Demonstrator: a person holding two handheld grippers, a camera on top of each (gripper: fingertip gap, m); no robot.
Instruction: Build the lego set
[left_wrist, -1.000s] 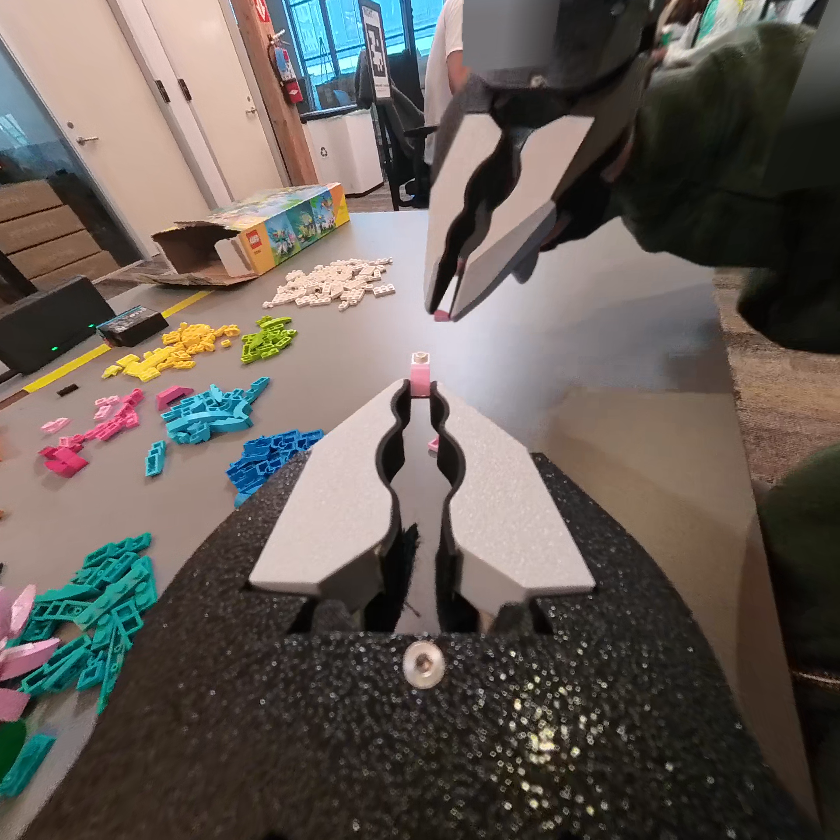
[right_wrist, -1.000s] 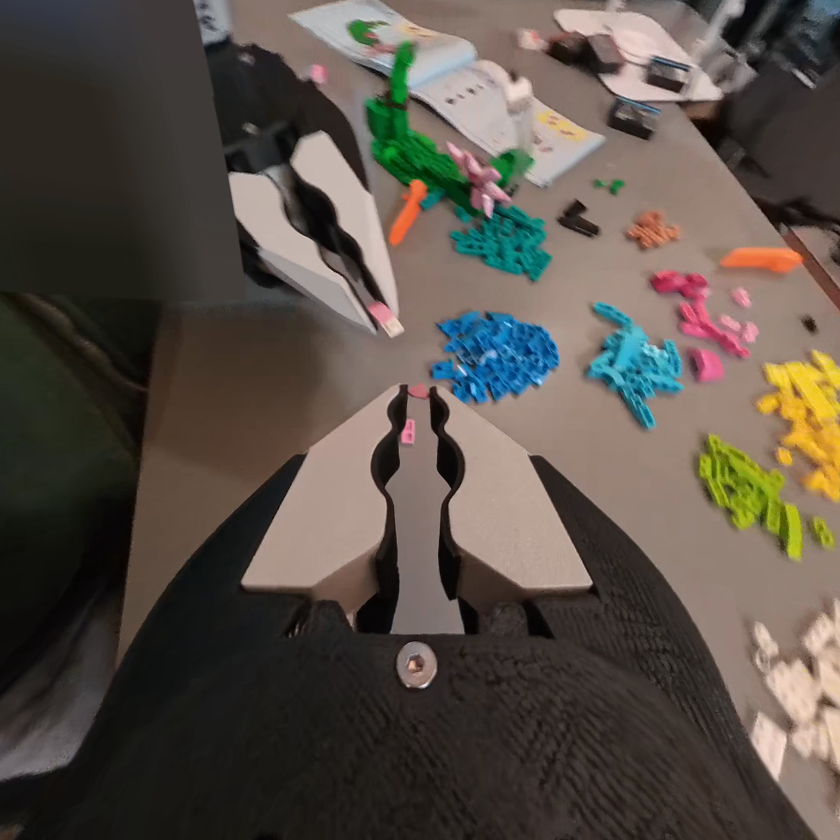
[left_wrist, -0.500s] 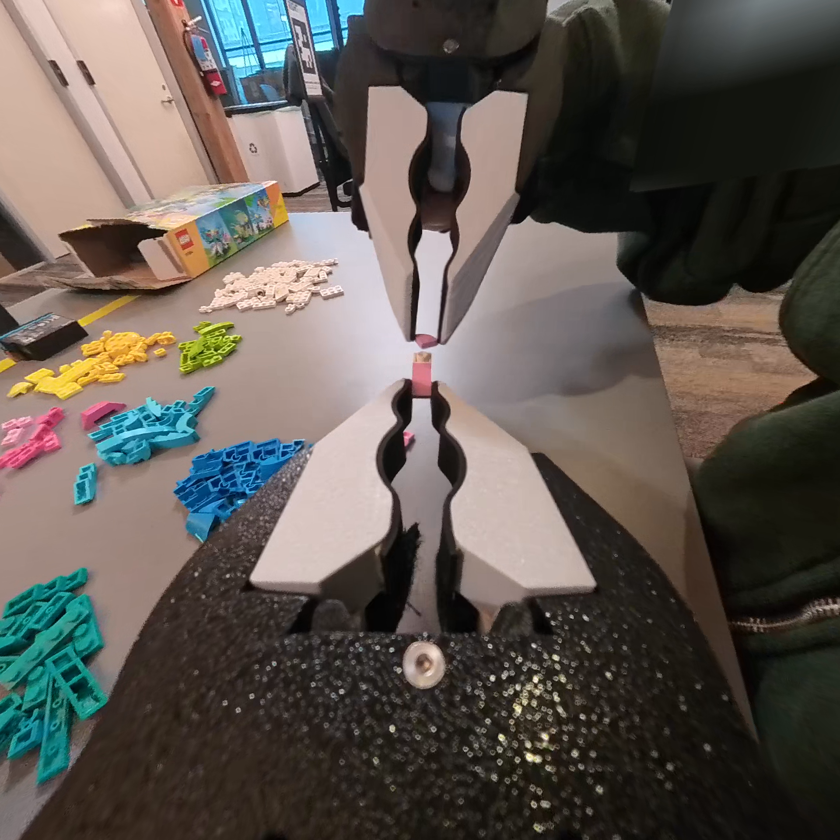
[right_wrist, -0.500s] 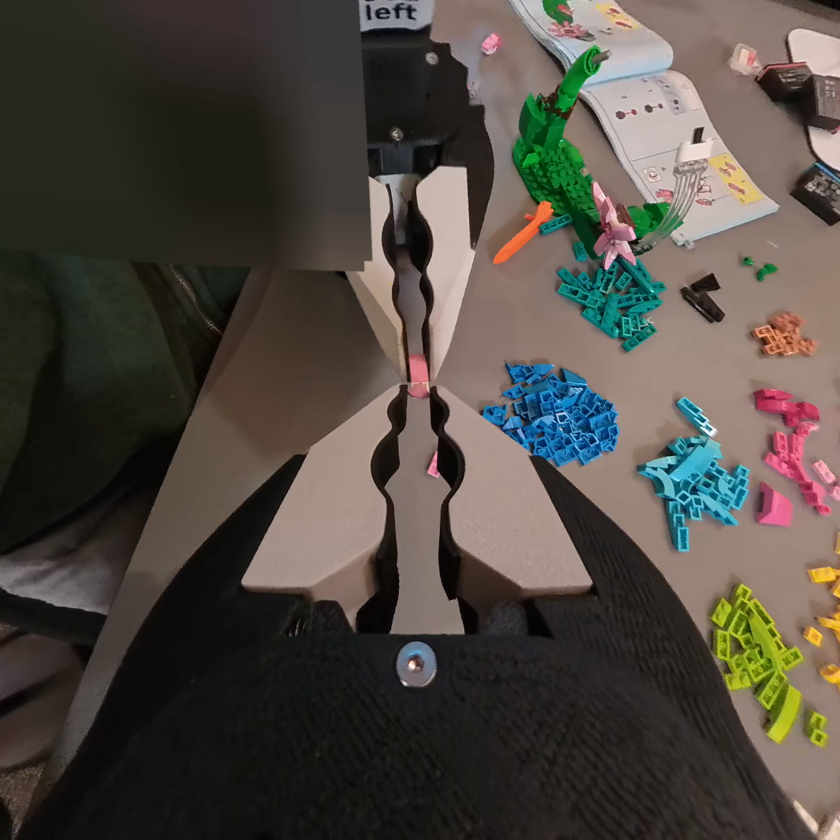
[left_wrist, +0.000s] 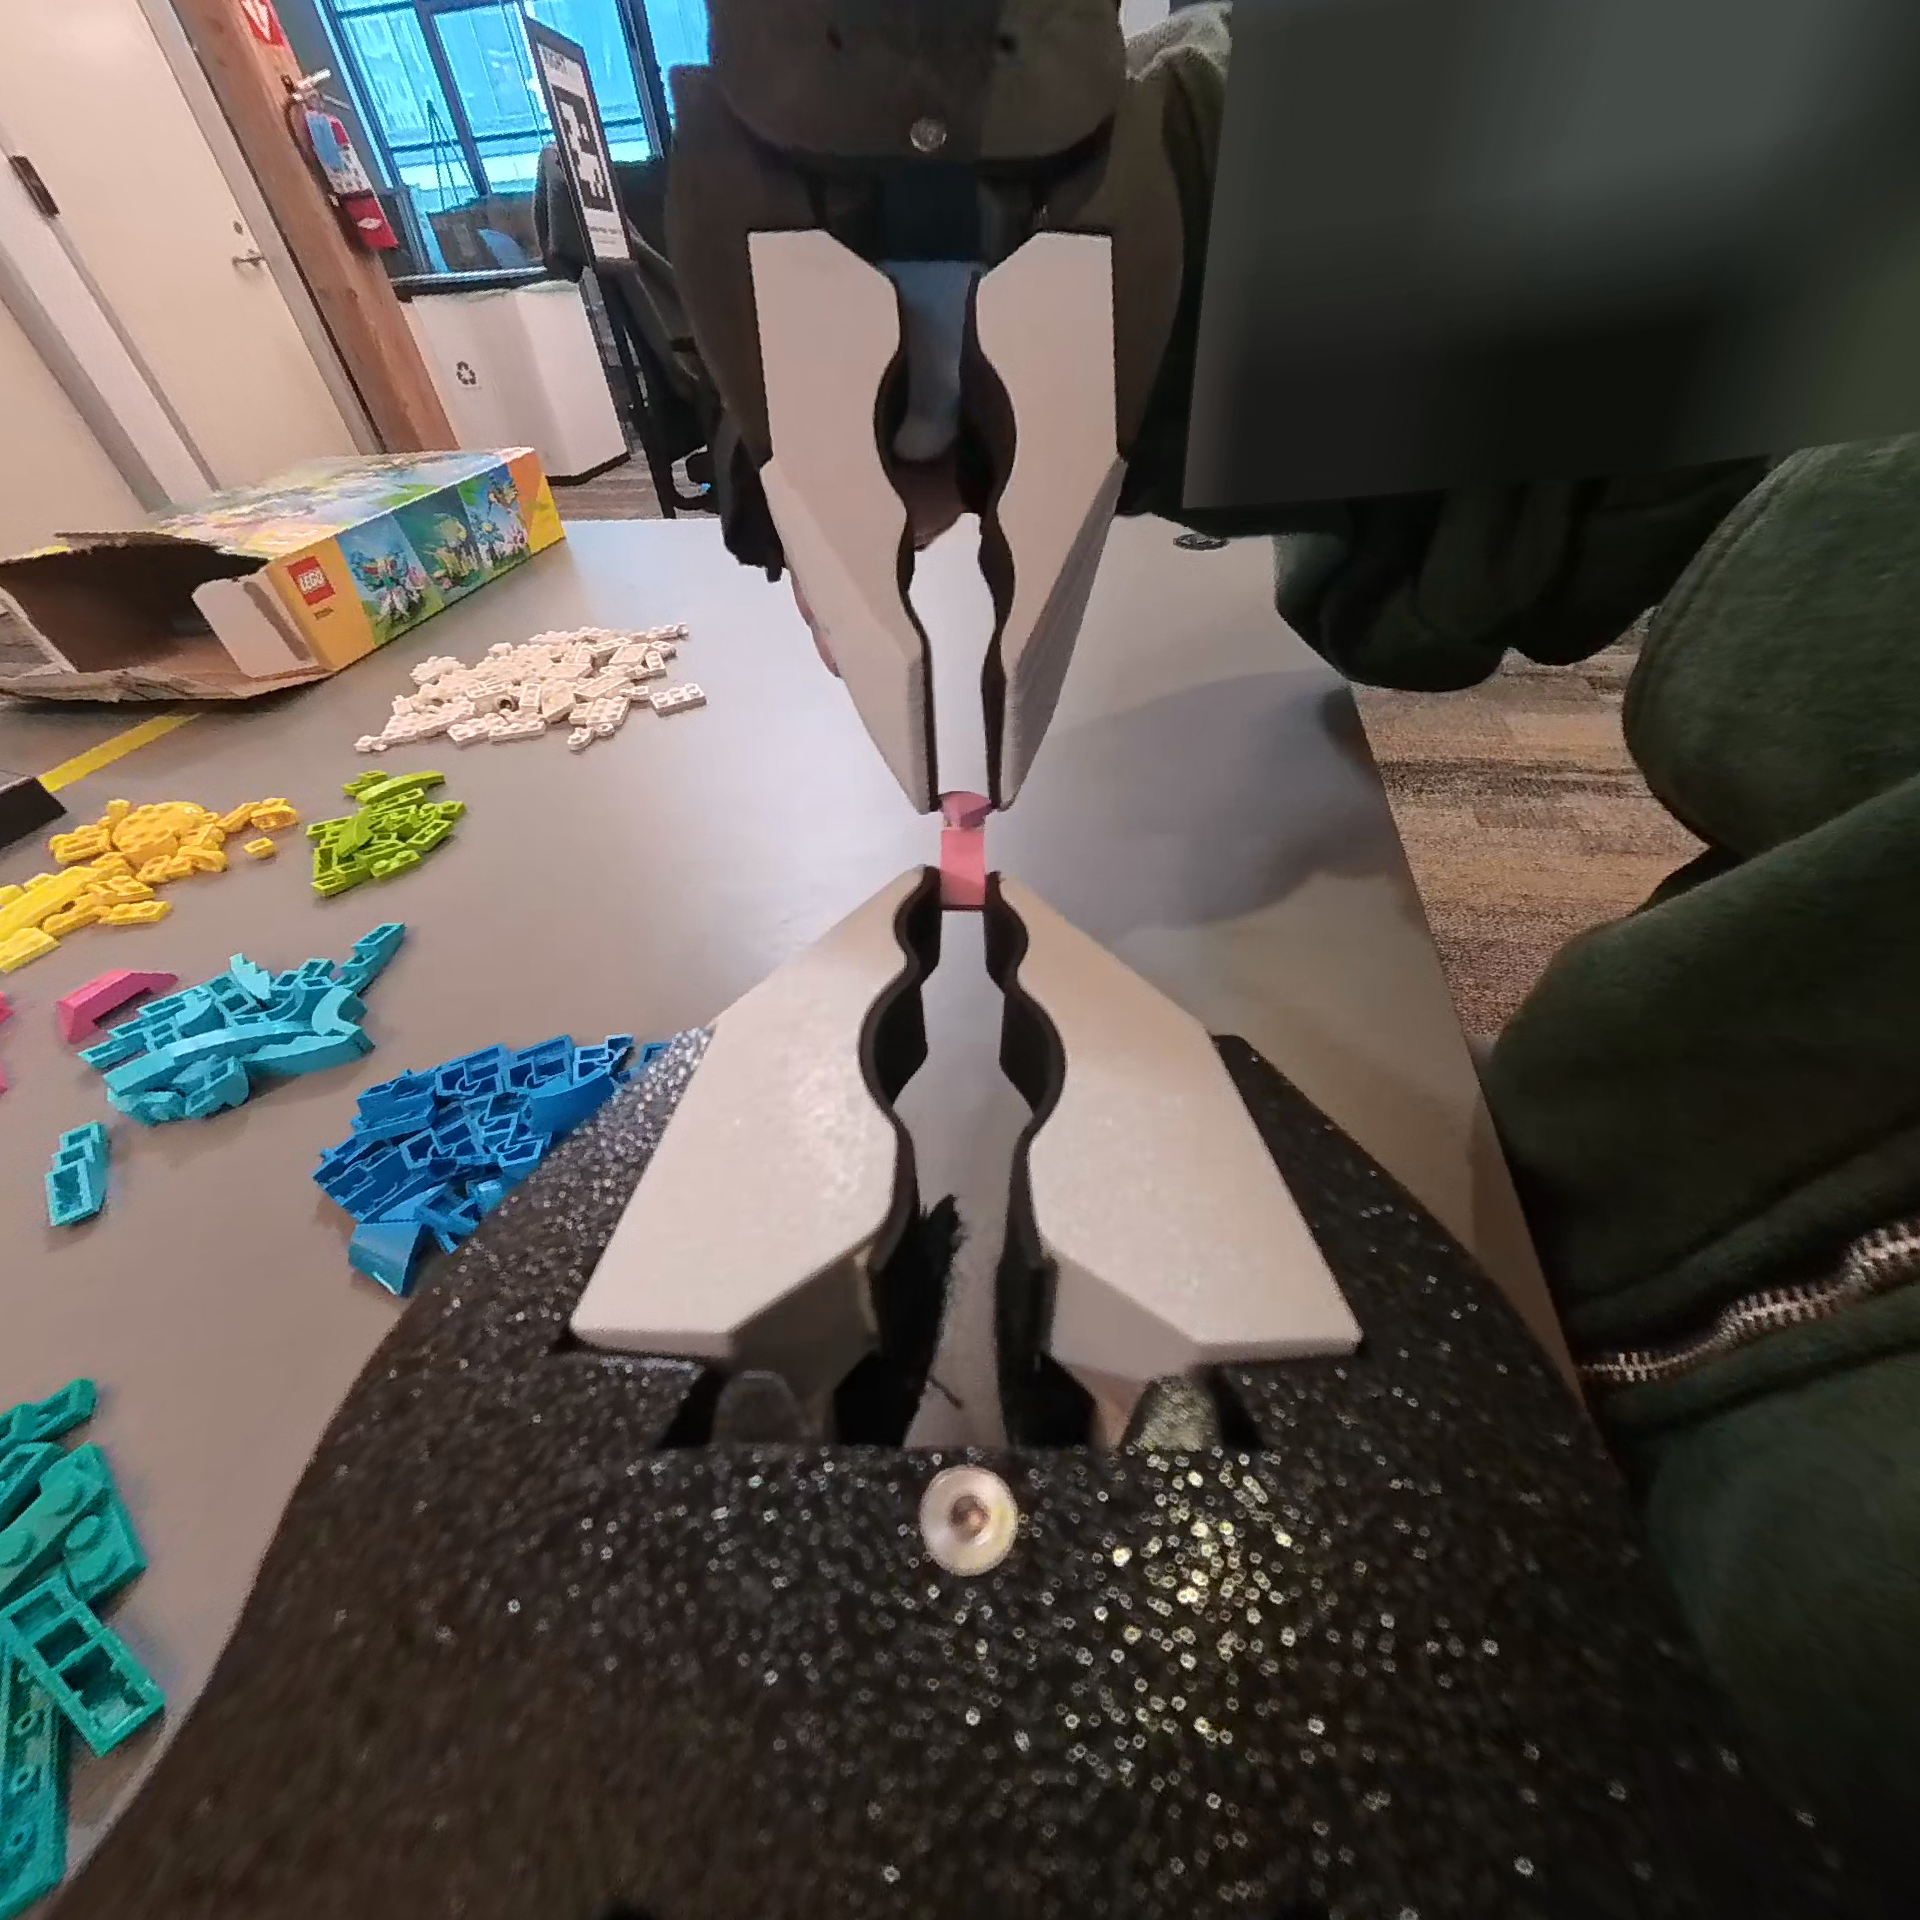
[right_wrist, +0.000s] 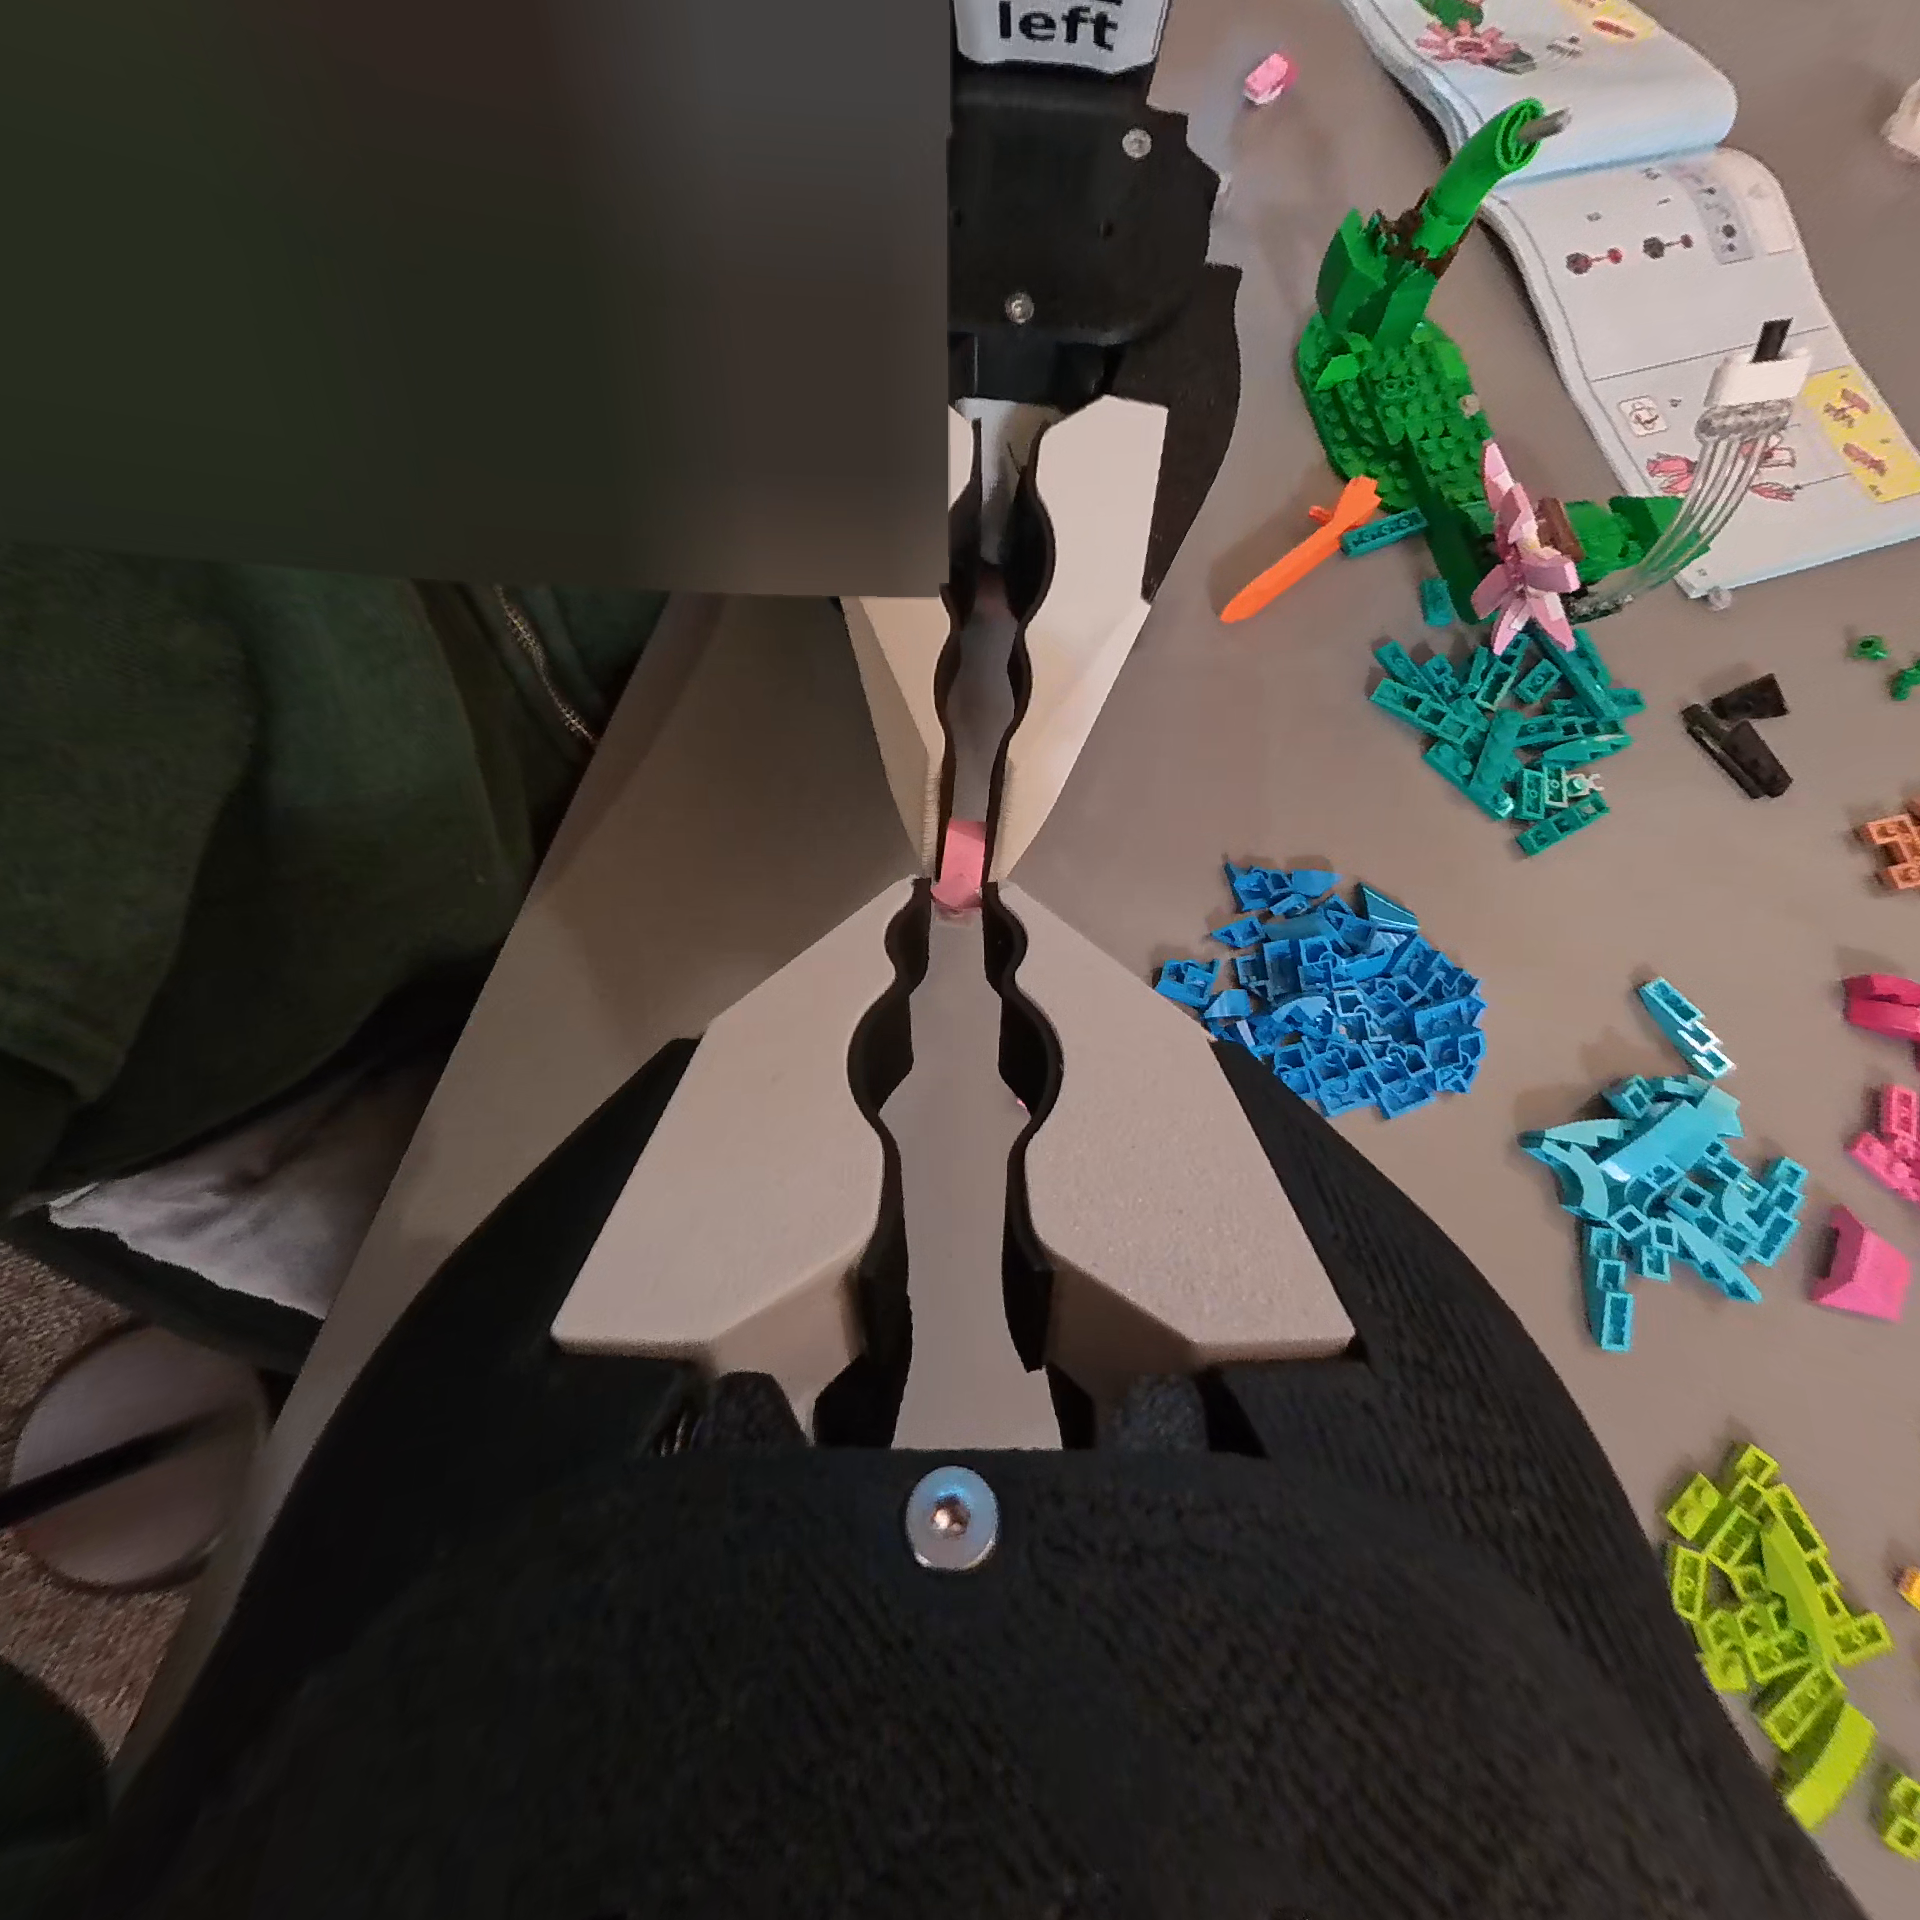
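In the left wrist view my left gripper (left_wrist: 961, 883) is shut on a small pink brick (left_wrist: 960, 864) that stands up from its tips. My right gripper (left_wrist: 962, 805) comes down from above, tip to tip, shut on a smaller pink piece (left_wrist: 966, 802) that sits against the top of the brick. In the right wrist view my right gripper (right_wrist: 954, 896) meets the left gripper (right_wrist: 961, 847) head on. The pink brick (right_wrist: 960, 852) shows between the left tips; the smaller piece is mostly hidden. Both are held above the grey table (left_wrist: 1195, 831).
Sorted piles lie on the table: white (left_wrist: 540, 686), yellow (left_wrist: 114, 873), lime (left_wrist: 384, 831), cyan (left_wrist: 229, 1029), blue (right_wrist: 1340, 1018), teal (right_wrist: 1496, 717). A green plant build (right_wrist: 1403, 416), booklet (right_wrist: 1662, 260) and set box (left_wrist: 343, 582) are farther off. The table edge (left_wrist: 1434, 935) is near dark green sleeves.
The right gripper swung in line with the left and closed the gap. Its small pink piece now touches the left's pink brick, whose top stud no longer shows.
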